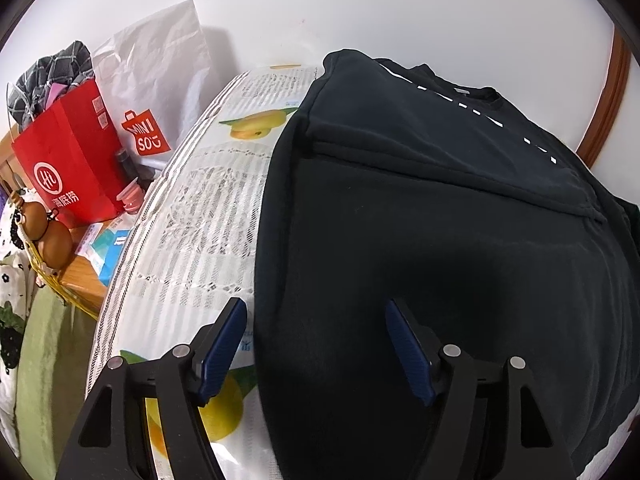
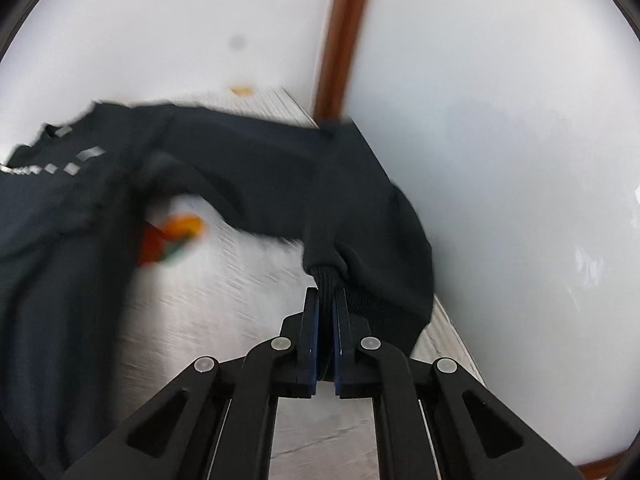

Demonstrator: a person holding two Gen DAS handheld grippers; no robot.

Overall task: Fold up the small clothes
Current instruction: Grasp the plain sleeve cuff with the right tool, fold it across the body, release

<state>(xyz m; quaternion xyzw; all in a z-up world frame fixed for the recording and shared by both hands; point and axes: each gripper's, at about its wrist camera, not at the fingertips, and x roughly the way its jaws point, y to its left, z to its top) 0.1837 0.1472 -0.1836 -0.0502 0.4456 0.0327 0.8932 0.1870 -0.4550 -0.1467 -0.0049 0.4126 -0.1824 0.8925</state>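
- Right now my right gripper (image 2: 325, 300) is clenched on the ribbed cuff (image 2: 326, 278) of the dark sweatshirt (image 2: 80, 240); its sleeve (image 2: 360, 200) runs away ahead of the jaws.
- Right view is blurred, so fine detail there I can't tell.
- My left gripper (image 1: 316, 344) is released, jaws wide, nothing pinched. Its right pad sits over the sweatshirt body (image 1: 440, 260), its left pad over the printed table cover (image 1: 192, 240); whether either touches, can't tell.
- Sweatshirt lies spread on the cover, filling the space ahead and right of the left gripper, one sleeve already laid across the chest.
- Step, as I judge it: folding the second sleeve inward.
- Next move calls for carrying the cuff across over the body, laying it flat, then letting go; left could pin the hem edge.
- Clutter off to left gripper's left: red paper bag (image 1: 68, 160), white bag (image 1: 160, 80).
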